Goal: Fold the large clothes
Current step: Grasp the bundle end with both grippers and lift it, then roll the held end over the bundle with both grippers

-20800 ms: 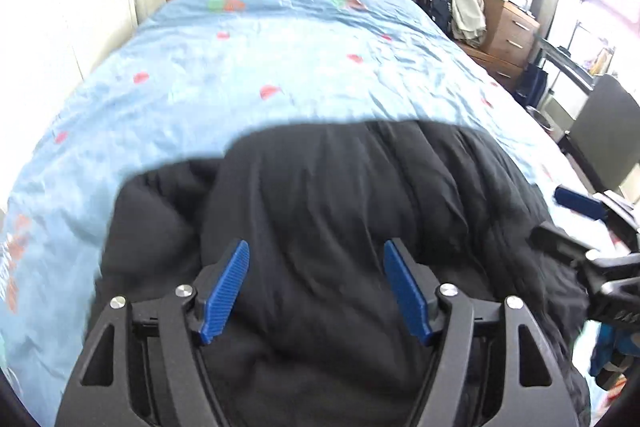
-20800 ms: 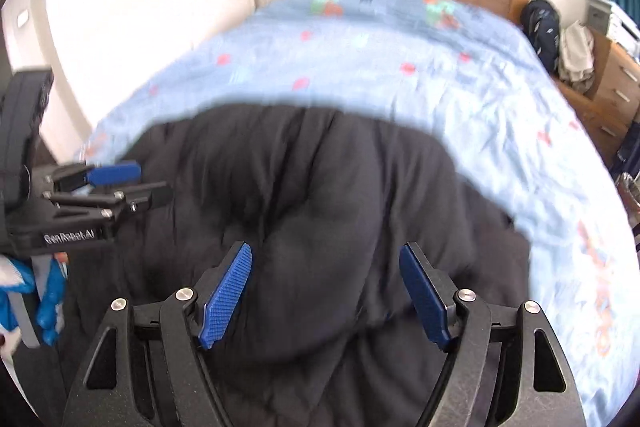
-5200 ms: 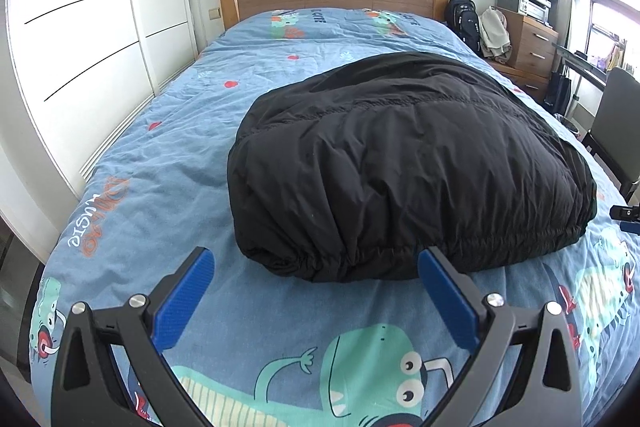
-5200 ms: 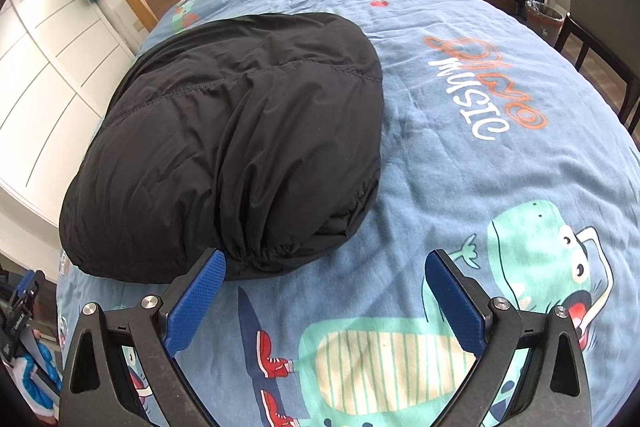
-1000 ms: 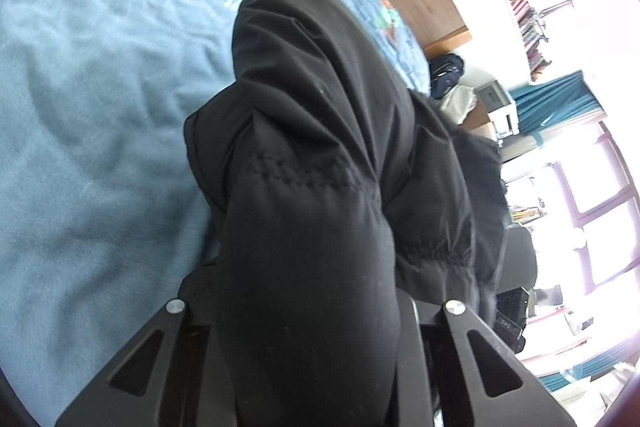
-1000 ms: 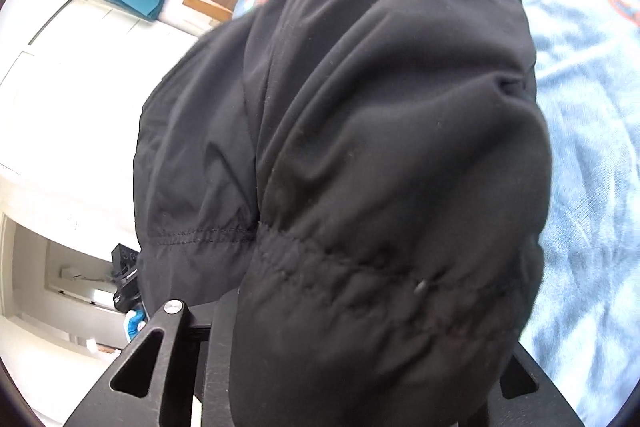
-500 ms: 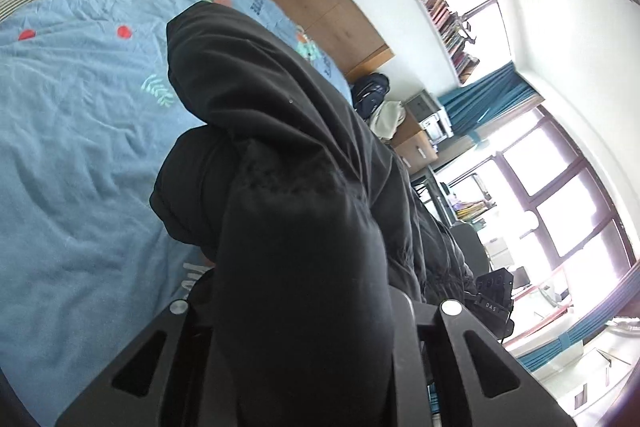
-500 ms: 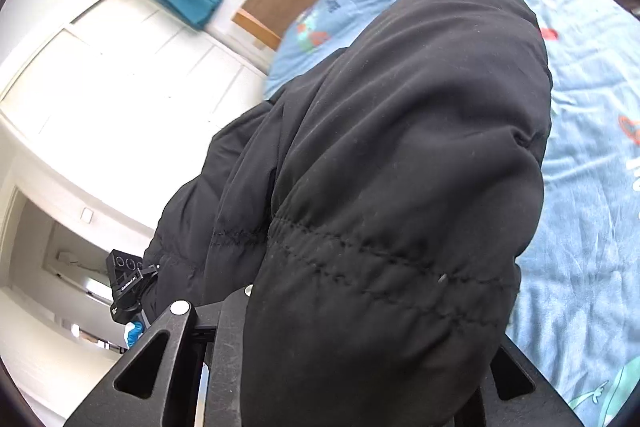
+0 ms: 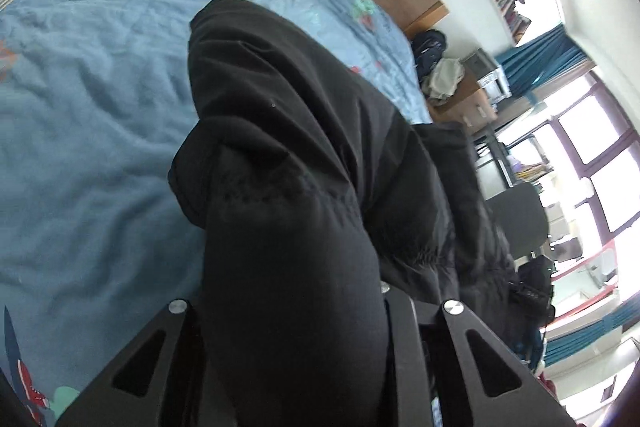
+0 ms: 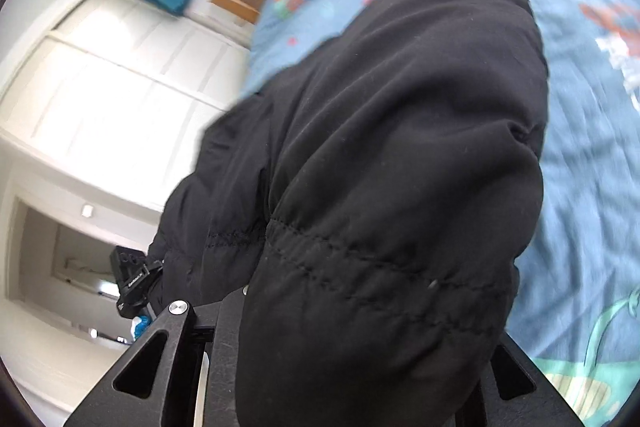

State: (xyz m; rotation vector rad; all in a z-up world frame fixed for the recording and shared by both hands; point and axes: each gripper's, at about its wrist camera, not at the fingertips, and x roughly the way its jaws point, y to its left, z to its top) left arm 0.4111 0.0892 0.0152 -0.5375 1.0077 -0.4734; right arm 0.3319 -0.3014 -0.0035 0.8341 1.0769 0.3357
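Left wrist view: left tool [image 9: 294, 315] and right tool [image 10: 360, 327], jaws easing apart, each pinch the black puffer jacket [image 9: 288, 131] lifted above the bed [image 9: 80, 115]; slick padding could slip free.

No wording can be read from here: the small white lettering on the black plastic body of the other gripper [image 10: 130, 283] is too blurred, and the orange-and-white print on the light blue cartoon bedspread [image 10: 616, 39] is smeared.
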